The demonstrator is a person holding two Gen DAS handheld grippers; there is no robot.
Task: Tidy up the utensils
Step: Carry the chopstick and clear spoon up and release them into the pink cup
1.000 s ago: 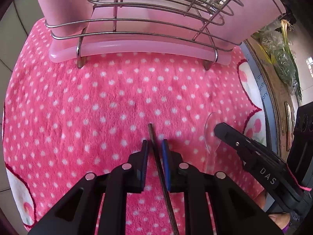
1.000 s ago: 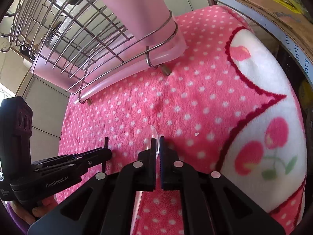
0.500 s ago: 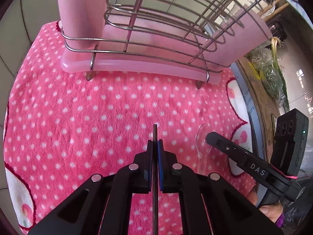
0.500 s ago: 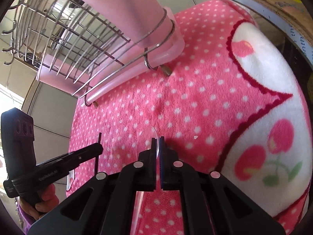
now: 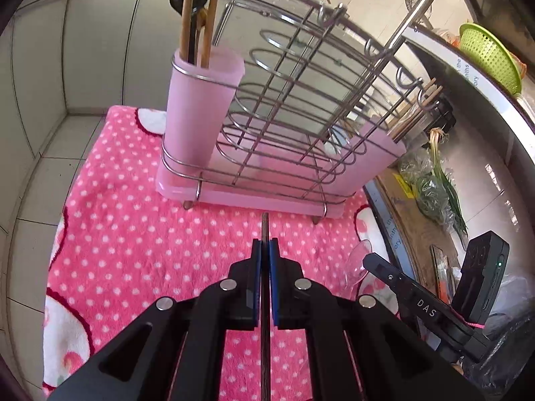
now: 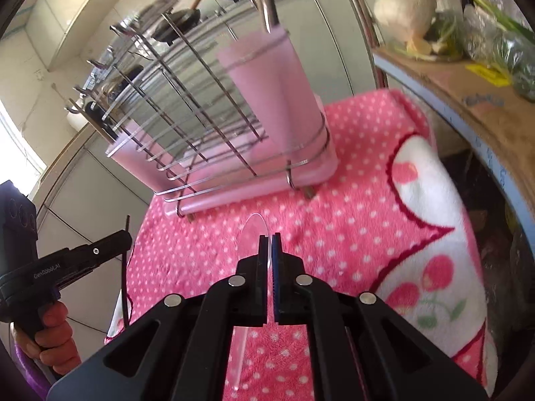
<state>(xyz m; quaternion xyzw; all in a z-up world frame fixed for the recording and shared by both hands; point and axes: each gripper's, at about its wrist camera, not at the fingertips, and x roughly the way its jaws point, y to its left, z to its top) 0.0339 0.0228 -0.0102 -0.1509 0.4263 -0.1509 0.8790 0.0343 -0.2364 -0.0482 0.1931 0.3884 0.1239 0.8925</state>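
Pink polka-dot towel point(image 5: 140, 244) covers the table, tiled wall behind. Nearest: left hand-held gripper point(image 5: 264, 250) has its pads pressed onto a thin dark chopstick point(image 5: 265, 227), which runs lengthwise between them, tip poking out ahead toward the rack; it's held up off the towel. Right hand-held gripper point(image 6: 270, 244) is pinched on a clear plastic spoon point(image 6: 252, 234), bowl sticking out ahead and to the left of the pads, handle trailing back under the body. From the right camera the left unit sits off to the left, gripped in a bare hand point(image 6: 50, 337), chopstick hanging below it. Further back, a wire utensil rack point(image 5: 291, 127) on a pink drip tray point(image 5: 254, 200) stands on the towel. Pink cup point(image 5: 200, 110) at its left end holds wooden chopsticks and a dark spoon; second pink cup point(image 6: 274, 90) at the right end. Far right: cardboard with bagged greens point(image 5: 434, 183), green colander point(image 5: 488, 53).
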